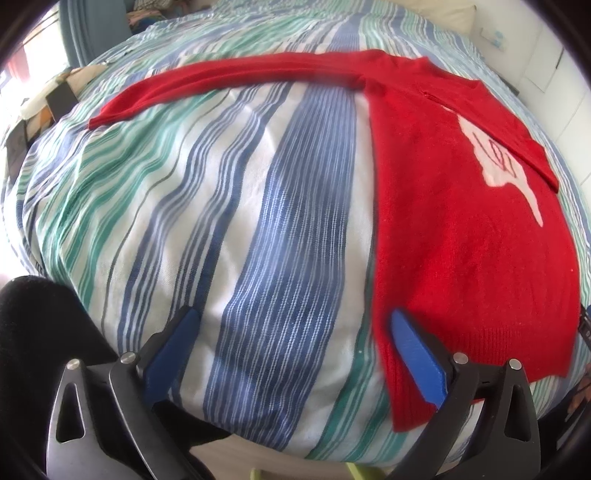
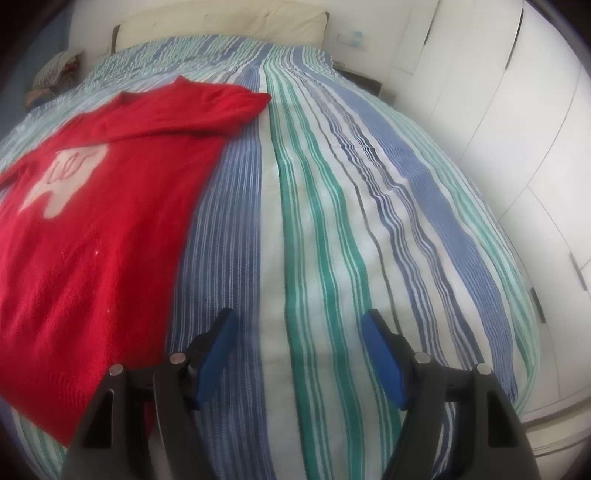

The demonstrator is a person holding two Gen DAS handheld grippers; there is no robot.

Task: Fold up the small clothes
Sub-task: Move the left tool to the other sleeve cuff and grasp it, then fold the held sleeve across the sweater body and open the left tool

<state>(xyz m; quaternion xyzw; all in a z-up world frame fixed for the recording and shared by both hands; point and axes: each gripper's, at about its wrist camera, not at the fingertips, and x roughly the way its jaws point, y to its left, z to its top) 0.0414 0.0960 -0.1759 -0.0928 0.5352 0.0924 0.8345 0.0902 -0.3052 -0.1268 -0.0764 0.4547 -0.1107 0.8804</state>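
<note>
The striped bedcover (image 1: 236, 206) filled both views; a cream headboard cushion (image 2: 221, 22) lay at 12 o'clock in the right wrist view, white wardrobe doors (image 2: 517, 147) at 3 o'clock. Nothing obstructed the garment. The red sweater (image 1: 461, 221) lay flat on the cover, at 3 o'clock in the left wrist view, hem nearest the camera, neck farthest; its long axis ran 6 to 12 o'clock. One sleeve (image 1: 221, 85) extended toward 10 o'clock. The left gripper (image 1: 291, 332) pointed steeply down, jaws wide apart, gripping nothing, one finger over the hem corner. The right gripper (image 2: 299, 332) pointed down over bare cover, jaws apart, empty.
</note>
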